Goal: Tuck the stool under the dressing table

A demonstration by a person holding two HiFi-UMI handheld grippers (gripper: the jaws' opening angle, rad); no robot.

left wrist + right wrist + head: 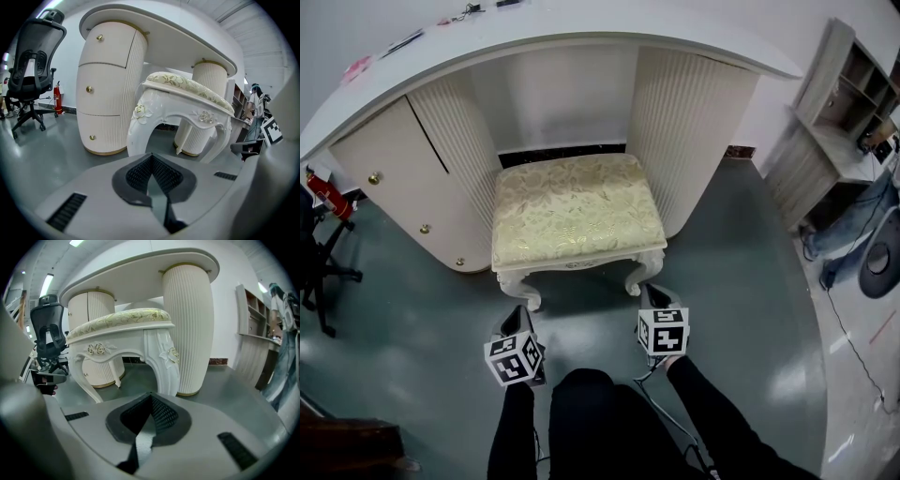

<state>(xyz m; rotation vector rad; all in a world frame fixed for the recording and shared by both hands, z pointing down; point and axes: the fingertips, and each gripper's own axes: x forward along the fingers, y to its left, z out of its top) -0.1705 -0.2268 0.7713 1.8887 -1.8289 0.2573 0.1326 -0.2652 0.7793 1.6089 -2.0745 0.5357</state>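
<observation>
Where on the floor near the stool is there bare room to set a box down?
Bare floor lies right of the stool, between the right pedestal and the shelf unit; also front-left, in front of the drawer cabinet. Crowded: the stool blocks the dressing table recess; cables line the far right.

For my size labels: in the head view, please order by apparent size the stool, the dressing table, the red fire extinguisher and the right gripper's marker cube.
1. dressing table
2. stool
3-4. Unsure: the marker cube on the right gripper and the fire extinguisher look alike, and the cube is nearer.
</observation>
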